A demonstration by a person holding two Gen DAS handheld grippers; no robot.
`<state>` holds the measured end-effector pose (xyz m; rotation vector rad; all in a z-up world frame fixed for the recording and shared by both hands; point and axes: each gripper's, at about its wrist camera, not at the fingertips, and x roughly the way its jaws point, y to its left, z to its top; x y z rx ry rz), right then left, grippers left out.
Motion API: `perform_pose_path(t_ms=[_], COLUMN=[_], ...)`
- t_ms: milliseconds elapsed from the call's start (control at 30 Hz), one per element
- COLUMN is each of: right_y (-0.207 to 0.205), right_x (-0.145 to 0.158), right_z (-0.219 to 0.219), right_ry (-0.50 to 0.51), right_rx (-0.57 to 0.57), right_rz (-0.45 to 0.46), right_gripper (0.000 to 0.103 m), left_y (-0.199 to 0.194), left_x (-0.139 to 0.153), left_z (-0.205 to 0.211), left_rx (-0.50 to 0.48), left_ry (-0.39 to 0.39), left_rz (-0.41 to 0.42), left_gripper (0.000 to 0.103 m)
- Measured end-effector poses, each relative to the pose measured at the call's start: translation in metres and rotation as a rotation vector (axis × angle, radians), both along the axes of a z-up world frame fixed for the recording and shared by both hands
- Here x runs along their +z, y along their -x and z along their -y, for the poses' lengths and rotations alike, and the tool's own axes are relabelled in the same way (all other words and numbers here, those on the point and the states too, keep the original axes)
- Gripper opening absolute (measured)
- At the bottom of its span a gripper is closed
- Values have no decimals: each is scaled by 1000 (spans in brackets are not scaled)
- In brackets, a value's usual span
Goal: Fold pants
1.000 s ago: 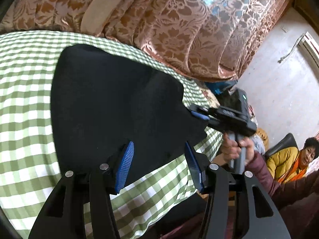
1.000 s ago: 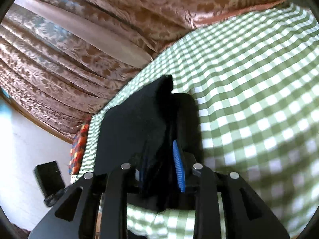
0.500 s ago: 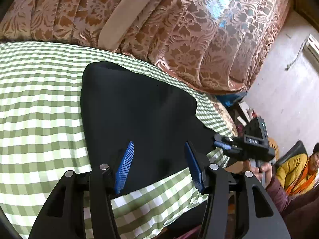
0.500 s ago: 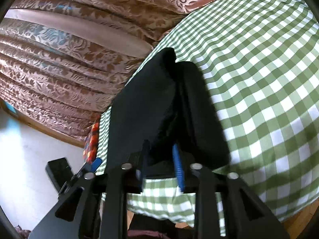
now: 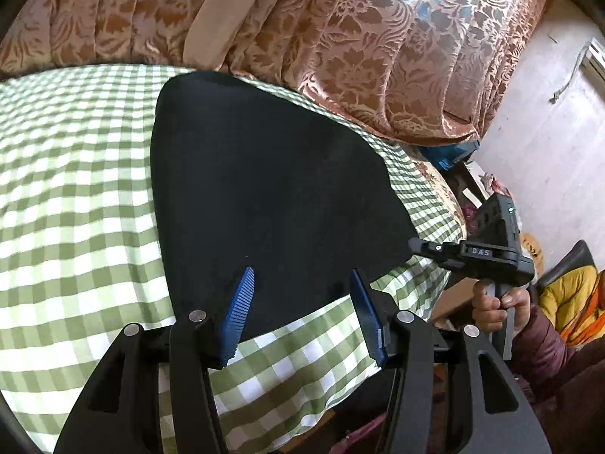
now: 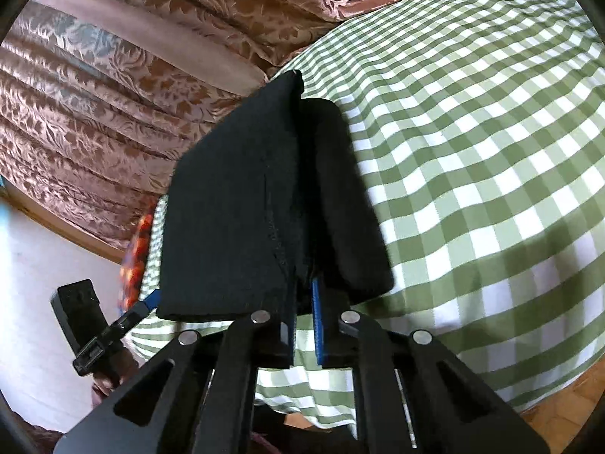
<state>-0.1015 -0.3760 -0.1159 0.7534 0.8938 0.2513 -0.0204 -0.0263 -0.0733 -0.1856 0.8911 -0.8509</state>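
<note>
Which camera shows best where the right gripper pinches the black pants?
The right wrist view: its gripper has just closed on the near edge of the pants, with the cloth between the blue pads. The left wrist view shows that gripper only from the side, its tips at the pants' corner.

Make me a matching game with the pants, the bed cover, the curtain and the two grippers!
Things:
1. pants
2. bed cover
3. curtain
4. left gripper
5. right gripper

Descriptions:
A. green and white checks
B. open above the cloth
C. black, lying folded
D. brown flower pattern
E. pinching a black edge

Pairs: 1-C, 2-A, 3-D, 4-B, 5-E
</note>
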Motion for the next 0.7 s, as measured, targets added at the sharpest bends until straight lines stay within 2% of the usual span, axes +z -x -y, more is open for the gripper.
perform_pose_path(t_ms=[100,133,167,233,300,333,367,500,567,600,667,700], right_y=[3,4,4,-1,-13,-26,-36,-89,-117,-128,-145,-149], right_x=[19,28,40,63,76,85,88,86,71,62,35,20], right_z=[3,5,7,4,-4,-12,-18,-43,-50,-52,-49,-43], right_ry=[33,57,87,130,140,148,149,138,147,173,305,318], right_rx=[20,6,-13,-26,-28,-37,-43,-55,-83,-99,-152,-159], right_rz=[15,26,48,101,136,164,178,196,143,111,17,-2], right_gripper=[11,21,27,28,34,49,58,60,60,60,56,52], left_y=[-2,-3,-5,-9,-15,-18,-20,-21,-19,-17,-15,-11], left_x=[10,15,18,24,28,29,29,27,24,20,10,4], left_z=[-1,-1,-1,-3,-4,-4,-2,9,15,21,27,31], left_rx=[5,8,14,34,59,67,71,71,58,41,33,44], left_ry=[11,9,7,24,32,29,27,-11,-22,-34,-72,-112], left_rz=[21,41,55,72,89,94,94,113,113,97,81,103], left_gripper=[52,52,52,52,52,52,52,52,52,52,52,52])
